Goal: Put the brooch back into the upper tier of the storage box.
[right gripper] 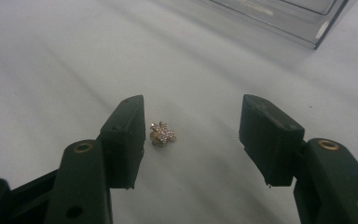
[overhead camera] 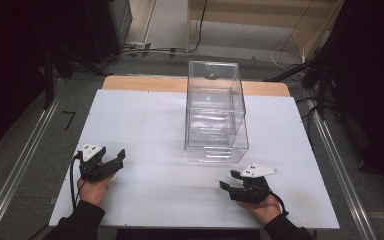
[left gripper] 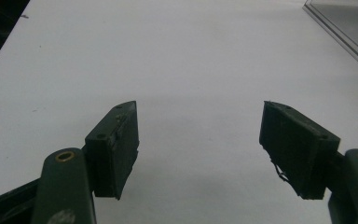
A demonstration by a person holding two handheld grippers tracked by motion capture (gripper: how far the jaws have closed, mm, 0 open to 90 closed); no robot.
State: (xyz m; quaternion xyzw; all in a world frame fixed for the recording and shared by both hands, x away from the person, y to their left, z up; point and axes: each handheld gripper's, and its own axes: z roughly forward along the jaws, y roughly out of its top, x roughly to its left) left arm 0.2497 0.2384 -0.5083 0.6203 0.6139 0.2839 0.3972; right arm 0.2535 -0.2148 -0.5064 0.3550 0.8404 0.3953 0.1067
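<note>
Right gripper view: right gripper has its jaws spread wide around a tiny sparkly charm, lying near the clear box and just beside one jaw. Risk: a skewed close flicks it away. Left gripper gapes empty. White tabletop, dim room, cables behind the box.

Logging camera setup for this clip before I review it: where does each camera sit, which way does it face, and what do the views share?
High view: fixed above the person's side, looking forward and down on the white table and clear box; both forearms, left gripper and right gripper show.
Left gripper view: rides the left gripper, looking along its open jaws over bare table.
Right gripper view: rides the right gripper, open jaws around a small jewelled trinket.
Shared: all three views catch the clear box.
</note>
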